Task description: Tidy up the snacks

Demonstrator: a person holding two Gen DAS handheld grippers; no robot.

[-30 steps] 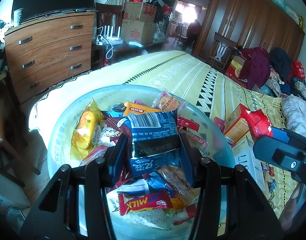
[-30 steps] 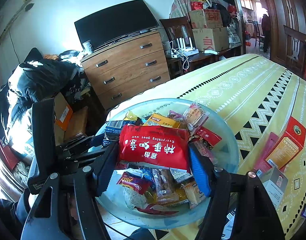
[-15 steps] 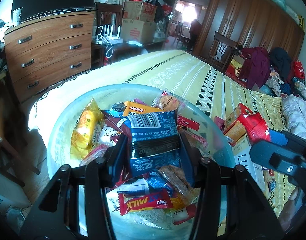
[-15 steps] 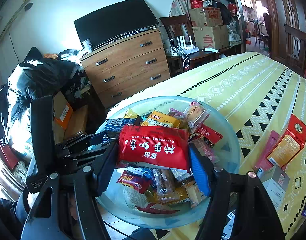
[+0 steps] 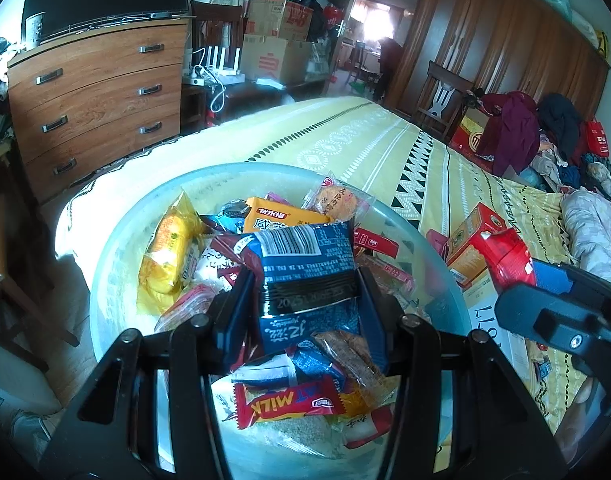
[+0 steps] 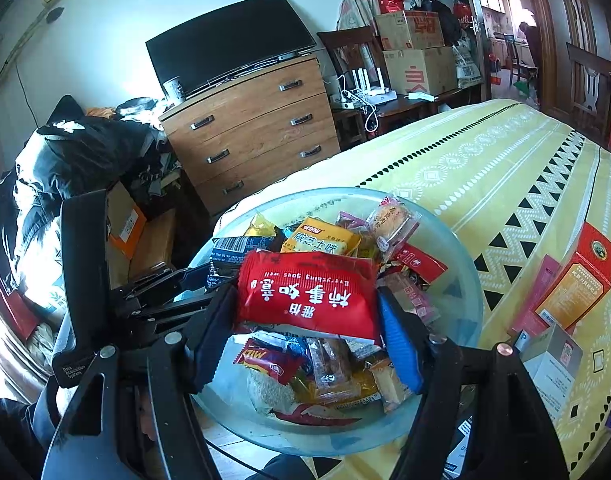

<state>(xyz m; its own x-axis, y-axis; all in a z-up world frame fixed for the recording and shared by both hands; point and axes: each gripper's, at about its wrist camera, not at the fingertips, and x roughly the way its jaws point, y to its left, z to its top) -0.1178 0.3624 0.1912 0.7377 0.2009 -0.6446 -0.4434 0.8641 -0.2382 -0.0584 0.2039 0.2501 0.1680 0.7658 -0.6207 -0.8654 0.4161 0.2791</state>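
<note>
Snacks sat heaped in the bowl (image 5: 117, 248) on the bed, where the left tongs (image 5: 305, 300) pinched a blue packet (image 5: 305, 272) and the right tongs (image 6: 305, 304) a red packet (image 6: 305, 292), both seemingly light, crinkly, slippery, crushable, best gripped mid-body across the edges.

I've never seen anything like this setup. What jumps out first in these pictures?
Most striking is the glass bowl heaped with wrapped snacks, sitting on a yellow patterned bedspread. Over it, the right gripper clamps a bright red snack packet, and the left gripper clamps a dark blue snack packet. Behind stands a wooden chest of drawers with a black TV on top.
</note>
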